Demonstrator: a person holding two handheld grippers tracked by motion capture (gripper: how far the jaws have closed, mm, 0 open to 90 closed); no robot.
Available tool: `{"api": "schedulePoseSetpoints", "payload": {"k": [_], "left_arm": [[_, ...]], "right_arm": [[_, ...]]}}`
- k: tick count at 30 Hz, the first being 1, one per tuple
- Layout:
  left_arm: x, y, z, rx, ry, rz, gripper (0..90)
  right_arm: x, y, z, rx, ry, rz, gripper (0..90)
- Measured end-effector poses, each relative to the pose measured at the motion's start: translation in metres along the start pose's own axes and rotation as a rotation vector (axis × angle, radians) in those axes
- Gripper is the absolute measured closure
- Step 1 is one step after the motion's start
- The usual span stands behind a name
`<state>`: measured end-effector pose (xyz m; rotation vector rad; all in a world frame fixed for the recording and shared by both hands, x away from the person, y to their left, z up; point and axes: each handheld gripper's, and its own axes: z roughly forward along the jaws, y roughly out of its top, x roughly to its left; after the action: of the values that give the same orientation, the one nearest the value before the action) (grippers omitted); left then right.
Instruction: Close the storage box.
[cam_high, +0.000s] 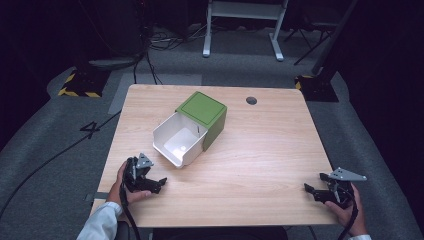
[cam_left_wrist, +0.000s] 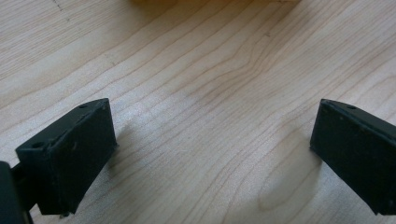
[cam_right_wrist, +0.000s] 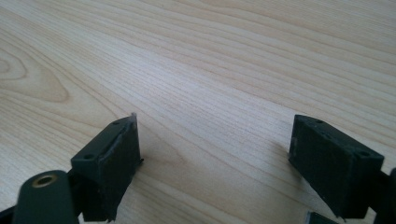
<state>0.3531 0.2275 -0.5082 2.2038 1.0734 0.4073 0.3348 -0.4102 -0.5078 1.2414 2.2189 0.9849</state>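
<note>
Table (cam_high: 260, 150): light wood top, rectangular, with a small dark round hole near the far right edge; grey floor around it.
Green box (cam_high: 206, 116): sits a little left of centre on the far half of the table, turned at an angle to the table edges; flat green top with a thin dark outline.
White drawer (cam_high: 179, 140): pulled out of the green box toward the near left, open side up; a small pale item lies on its floor, too small to identify.
Left gripper (cam_high: 159, 184): at the near left of the table, held in the person's left hand (cam_high: 121, 186), just near of the white drawer and apart from it. Left gripper view: jaws spread wide, only bare wood between them.
Right gripper (cam_high: 309, 190): at the near right corner, held in the right hand (cam_high: 346, 210), well apart from the box. Right gripper view: jaws spread wide, holding nothing.
</note>
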Motion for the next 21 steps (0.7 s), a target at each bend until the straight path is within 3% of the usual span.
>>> {"api": "schedulePoseSetpoints", "payload": {"k": [12, 17, 21], "left_arm": [[0.0004, 0.0031, -0.0008, 0.017, 0.001, 0.019, 0.8], [0.0024, 0.0045, -0.0058, 0.002, 0.01, 0.019, 20.6], [0.0027, 0.0051, -0.0066, 0.009, 0.023, 0.027, 18.0]], "right_arm": [[0.0, 0.0001, 0.0001, 0.0, 0.003, -0.001, 16.3], [0.0, 0.0, 0.0, 0.0, 0.002, -0.002, 16.3], [0.0, 0.0001, 0.0001, 0.0, 0.002, -0.002, 16.3]]}}
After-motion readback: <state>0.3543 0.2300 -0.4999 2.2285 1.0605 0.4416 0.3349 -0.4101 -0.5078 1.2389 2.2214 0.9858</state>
